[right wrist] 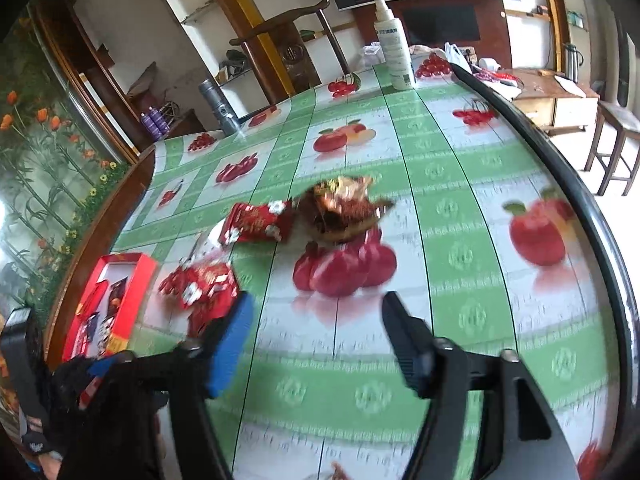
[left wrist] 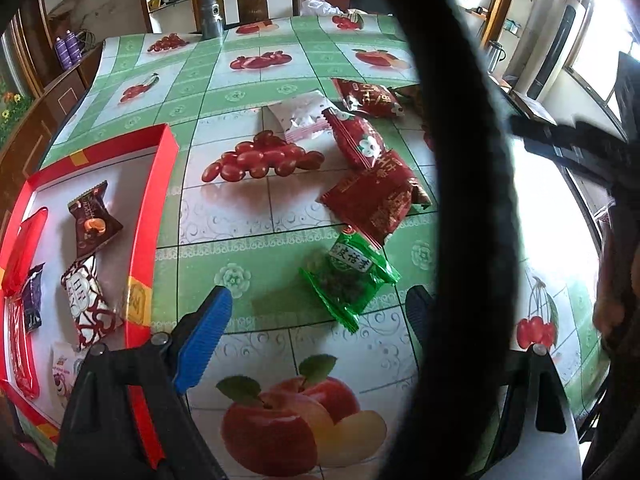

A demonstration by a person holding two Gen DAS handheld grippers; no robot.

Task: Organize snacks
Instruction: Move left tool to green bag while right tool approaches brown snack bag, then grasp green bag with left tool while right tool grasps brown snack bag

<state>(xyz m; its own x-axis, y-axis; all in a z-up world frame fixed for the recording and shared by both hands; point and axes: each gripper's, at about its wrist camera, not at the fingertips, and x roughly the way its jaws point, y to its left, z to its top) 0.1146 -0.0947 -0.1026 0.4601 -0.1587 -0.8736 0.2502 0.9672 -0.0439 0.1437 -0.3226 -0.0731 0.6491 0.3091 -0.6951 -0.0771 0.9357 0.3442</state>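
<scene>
fruit tablecloth (left wrist: 256, 248) | left gripper (left wrist: 320, 312) wide open above green packet (left wrist: 350, 276) | right gripper (right wrist: 318, 320) open, empty | red tray (left wrist: 160, 184) left

Cloth: green-and-white fruit-print plastic tablecloth (right wrist: 452, 208)
Far edge: tall white plastic spray bottle (right wrist: 394, 46); grey metal cylinder (left wrist: 211, 10)
Behind: dark wooden chair (right wrist: 296, 36)
</scene>
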